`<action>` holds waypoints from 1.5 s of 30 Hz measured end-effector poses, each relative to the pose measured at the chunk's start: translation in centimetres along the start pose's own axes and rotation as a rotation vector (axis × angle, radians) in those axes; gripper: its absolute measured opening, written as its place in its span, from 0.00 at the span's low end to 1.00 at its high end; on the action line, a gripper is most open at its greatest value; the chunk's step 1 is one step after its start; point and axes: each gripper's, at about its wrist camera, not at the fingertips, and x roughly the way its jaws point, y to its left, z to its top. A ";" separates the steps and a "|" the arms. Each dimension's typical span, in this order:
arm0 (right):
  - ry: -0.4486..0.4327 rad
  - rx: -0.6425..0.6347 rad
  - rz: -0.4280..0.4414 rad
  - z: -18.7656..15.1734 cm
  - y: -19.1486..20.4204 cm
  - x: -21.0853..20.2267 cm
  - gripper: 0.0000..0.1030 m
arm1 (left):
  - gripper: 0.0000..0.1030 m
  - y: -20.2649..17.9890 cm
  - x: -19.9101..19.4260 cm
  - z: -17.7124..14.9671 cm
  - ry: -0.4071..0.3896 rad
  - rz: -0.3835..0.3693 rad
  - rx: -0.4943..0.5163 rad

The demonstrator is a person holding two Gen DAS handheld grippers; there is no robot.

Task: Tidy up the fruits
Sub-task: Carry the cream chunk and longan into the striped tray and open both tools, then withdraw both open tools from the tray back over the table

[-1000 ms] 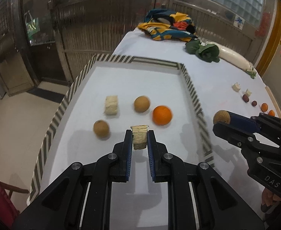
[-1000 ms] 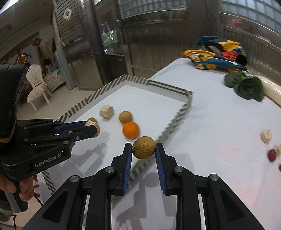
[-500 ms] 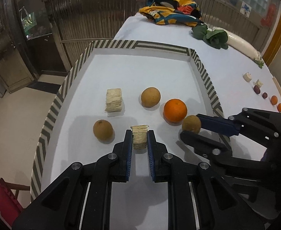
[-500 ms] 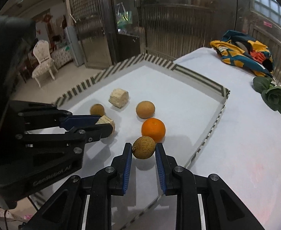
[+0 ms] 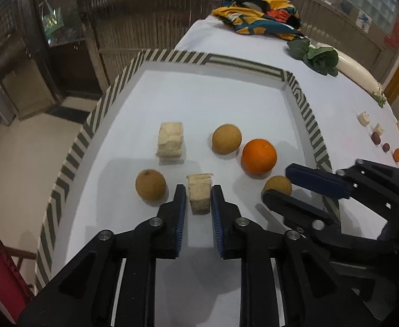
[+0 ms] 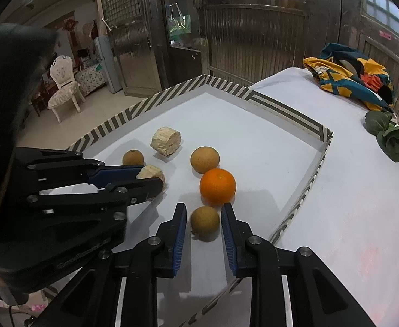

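A white tray [image 5: 308,120] with a striped rim holds an orange [image 5: 258,156], two round brown fruits [image 5: 226,139] [image 5: 150,184] and a beige cut chunk [image 5: 170,143]. My left gripper [image 5: 198,190] points down at the tray's near part. Its jaws are opening around a second beige chunk [image 5: 199,196], which rests on the tray with a thin gap at the left pad. My right gripper [image 6: 204,205] straddles a small brown fruit [image 6: 204,223] just in front of the orange [image 6: 217,185]. That fruit sits on the tray, and a sliver of white shows beside the left pad.
Beyond the tray on the white table lie a colourful cloth [image 5: 256,19], a leafy green [image 5: 319,57] and a white radish [image 5: 354,68]. Small pale pieces [image 5: 362,117] and small red and orange fruits [image 5: 397,154] line the table's right edge. The tray's left rim overhangs the floor.
The right gripper carried the small brown fruit over the striped rim and down beside the orange. Both grippers sank to the tray, and each piece now rests there with the jaws slackened.
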 end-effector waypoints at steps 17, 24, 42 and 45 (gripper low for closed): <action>-0.139 0.204 -0.046 -3.6 -4.2 -7.6 0.29 | 0.69 -5.7 -3.8 -0.3 -0.155 -0.051 0.029; -0.149 0.304 -0.156 -7.4 -8.8 -10.8 0.32 | 0.69 -11.9 -3.7 -0.3 -0.151 -0.116 0.113; -0.102 0.529 -0.333 -17.2 -22.6 -15.9 0.32 | 0.69 -25.2 0.6 1.5 -0.075 -0.225 0.248; -0.103 0.539 -0.338 -16.9 -24.4 -15.5 0.32 | 0.69 -26.3 1.5 2.1 -0.064 -0.231 0.241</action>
